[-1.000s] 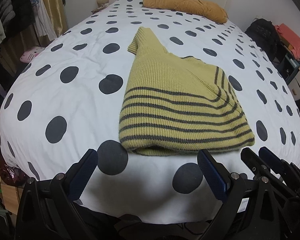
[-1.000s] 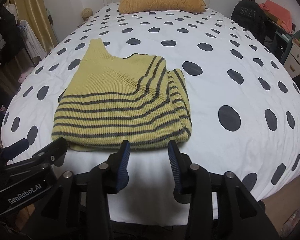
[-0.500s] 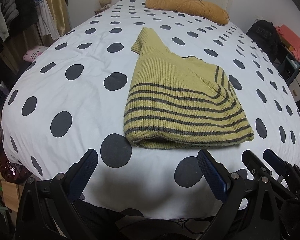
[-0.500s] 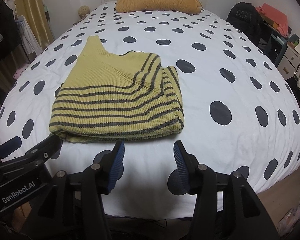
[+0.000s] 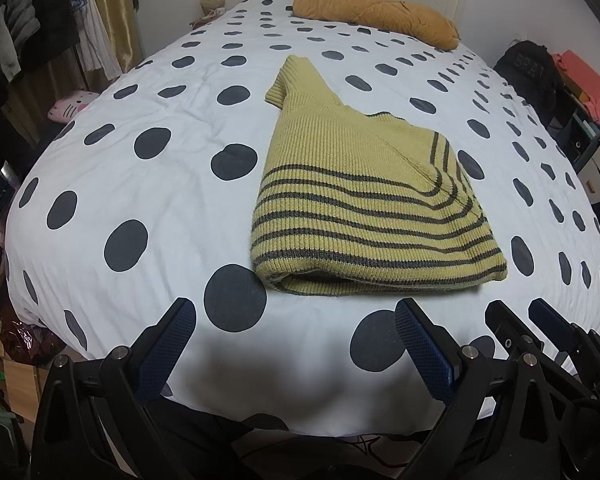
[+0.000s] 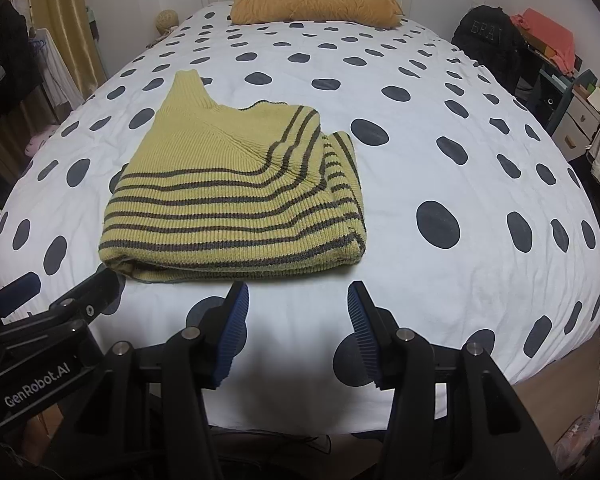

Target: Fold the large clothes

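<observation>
The yellow striped sweater point(image 6: 232, 196) looks like a thick rib knit: soft, limp and fairly bulky, likely to sag and slide out of its layers if lifted by one point, yet rough enough not to slip from ribbed pads. It is best taken at the doubled edges or corners, pinching through all layers at once, one corner per tool.

It lies already folded into a rough rectangle on the polka-dot bed point(image 6: 440, 152), left of centre in the right wrist view and right of centre in the left wrist view point(image 5: 364, 208), with a cuff or collar end poking toward the upper part of the frame. An orange pillow point(image 6: 316, 4) sits at the headboard, well apart.

The right tongs point(image 6: 298, 312) stand apart with nothing between them, having just been opening; they hover just below the sweater's near folded edge, not touching it. The left tongs point(image 5: 296, 332) gape wide and empty, also short of that near edge, at the bottom of the frame.
</observation>
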`<state>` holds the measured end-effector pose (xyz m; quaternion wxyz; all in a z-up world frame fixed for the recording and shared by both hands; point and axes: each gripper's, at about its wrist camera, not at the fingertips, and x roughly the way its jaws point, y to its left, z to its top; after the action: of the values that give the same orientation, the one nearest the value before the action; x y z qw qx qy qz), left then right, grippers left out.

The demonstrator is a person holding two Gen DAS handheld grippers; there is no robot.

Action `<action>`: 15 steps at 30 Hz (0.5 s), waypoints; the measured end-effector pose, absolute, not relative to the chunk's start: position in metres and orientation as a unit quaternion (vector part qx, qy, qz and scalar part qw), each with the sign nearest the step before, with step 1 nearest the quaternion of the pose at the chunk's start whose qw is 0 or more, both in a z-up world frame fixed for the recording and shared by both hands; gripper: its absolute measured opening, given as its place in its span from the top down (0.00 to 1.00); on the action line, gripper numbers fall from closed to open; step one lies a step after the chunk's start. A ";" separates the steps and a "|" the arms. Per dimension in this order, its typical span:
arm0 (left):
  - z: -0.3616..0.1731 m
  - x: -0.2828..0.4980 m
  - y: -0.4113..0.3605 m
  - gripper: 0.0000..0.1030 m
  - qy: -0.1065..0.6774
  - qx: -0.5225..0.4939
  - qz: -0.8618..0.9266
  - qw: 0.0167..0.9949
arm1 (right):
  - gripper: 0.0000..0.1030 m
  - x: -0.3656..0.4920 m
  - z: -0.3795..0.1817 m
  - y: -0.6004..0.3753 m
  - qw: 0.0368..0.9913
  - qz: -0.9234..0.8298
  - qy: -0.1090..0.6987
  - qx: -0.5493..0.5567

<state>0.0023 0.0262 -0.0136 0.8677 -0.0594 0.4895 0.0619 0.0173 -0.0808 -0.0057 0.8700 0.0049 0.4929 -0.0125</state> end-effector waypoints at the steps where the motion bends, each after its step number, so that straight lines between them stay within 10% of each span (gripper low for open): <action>1: -0.014 0.002 0.026 0.03 0.490 -0.059 0.062 0.868 | 0.49 0.017 -0.006 -0.081 0.870 -0.013 0.493 0.005; 15: -0.016 0.002 0.024 0.03 0.495 -0.058 0.064 0.865 | 0.48 0.018 -0.006 -0.082 0.869 -0.013 0.495 0.005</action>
<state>0.0023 0.0241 -0.0158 0.8648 -0.0577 0.4947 0.0641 0.0175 -0.0816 -0.0062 0.8690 0.0047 0.4947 -0.0126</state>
